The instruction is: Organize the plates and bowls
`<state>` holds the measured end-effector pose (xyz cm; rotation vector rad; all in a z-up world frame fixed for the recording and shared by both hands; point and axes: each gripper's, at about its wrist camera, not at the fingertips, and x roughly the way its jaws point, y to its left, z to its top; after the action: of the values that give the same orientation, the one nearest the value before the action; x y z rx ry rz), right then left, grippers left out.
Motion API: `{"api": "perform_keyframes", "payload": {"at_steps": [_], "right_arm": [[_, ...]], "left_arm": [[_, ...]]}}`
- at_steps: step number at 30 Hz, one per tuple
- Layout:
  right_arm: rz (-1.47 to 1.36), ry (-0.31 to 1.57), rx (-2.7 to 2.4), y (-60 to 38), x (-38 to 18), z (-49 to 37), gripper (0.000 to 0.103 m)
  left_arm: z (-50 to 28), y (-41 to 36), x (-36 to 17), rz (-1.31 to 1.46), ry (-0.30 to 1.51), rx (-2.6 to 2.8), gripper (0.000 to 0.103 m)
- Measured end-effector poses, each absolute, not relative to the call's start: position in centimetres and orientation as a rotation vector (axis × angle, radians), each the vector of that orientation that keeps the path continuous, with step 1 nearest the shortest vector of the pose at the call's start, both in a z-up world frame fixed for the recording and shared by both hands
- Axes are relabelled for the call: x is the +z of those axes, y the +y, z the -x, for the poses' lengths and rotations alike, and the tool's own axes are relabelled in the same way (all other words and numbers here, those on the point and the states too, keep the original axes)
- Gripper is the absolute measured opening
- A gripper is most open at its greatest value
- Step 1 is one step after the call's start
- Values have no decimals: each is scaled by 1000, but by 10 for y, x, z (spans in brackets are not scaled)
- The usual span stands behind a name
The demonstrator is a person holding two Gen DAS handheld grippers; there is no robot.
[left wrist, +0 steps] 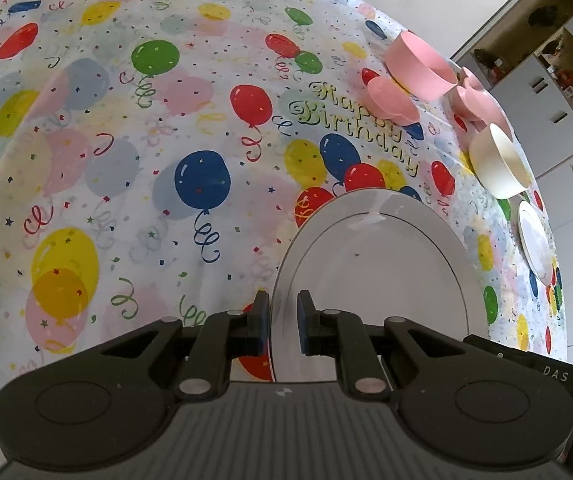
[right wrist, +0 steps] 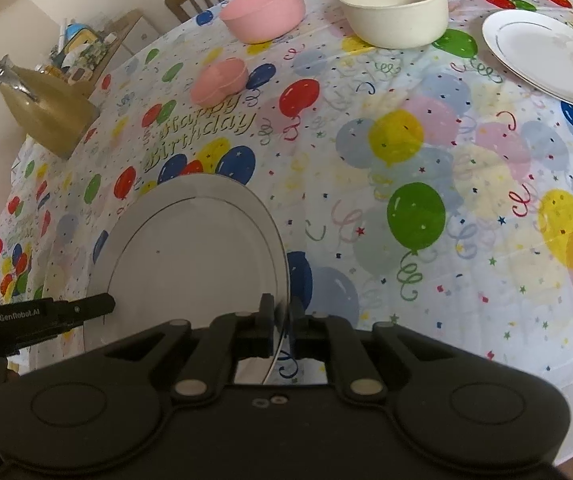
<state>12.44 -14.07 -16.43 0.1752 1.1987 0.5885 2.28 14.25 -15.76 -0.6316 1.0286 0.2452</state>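
Both grippers have their fingers clamped on the same white plate: the left gripper pinches its left rim, the right gripper the opposite rim. The plate sits over the balloon-print bench, with the cream bowl, pink bowls and second plate farther back.

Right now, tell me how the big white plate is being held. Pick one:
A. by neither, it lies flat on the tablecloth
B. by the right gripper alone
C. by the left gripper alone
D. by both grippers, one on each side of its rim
D: the left gripper and the right gripper are each shut on the rim of the big white plate, on opposite sides.
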Motion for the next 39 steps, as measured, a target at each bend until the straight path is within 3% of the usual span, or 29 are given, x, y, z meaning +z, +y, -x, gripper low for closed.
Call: {"api": "perform_keyframes", "payload": {"at_steps": [25, 29, 33, 35, 39], "right_arm": [[-71, 981, 556, -136, -110, -92, 37], [-47, 908, 553, -136, -94, -81, 50], [-40, 854, 551, -139, -80, -71, 55], [-40, 831, 546, -140, -74, -66, 64], [-32, 784, 538, -144, -63, -57, 66]], "left_arm": [[-8, 119, -101, 421, 888, 203, 15], [-7, 109, -87, 387, 852, 168, 19], [-7, 100, -76, 368, 824, 133, 21], [-7, 96, -72, 361, 813, 119, 25], [-7, 87, -64, 344, 794, 92, 34]]}}
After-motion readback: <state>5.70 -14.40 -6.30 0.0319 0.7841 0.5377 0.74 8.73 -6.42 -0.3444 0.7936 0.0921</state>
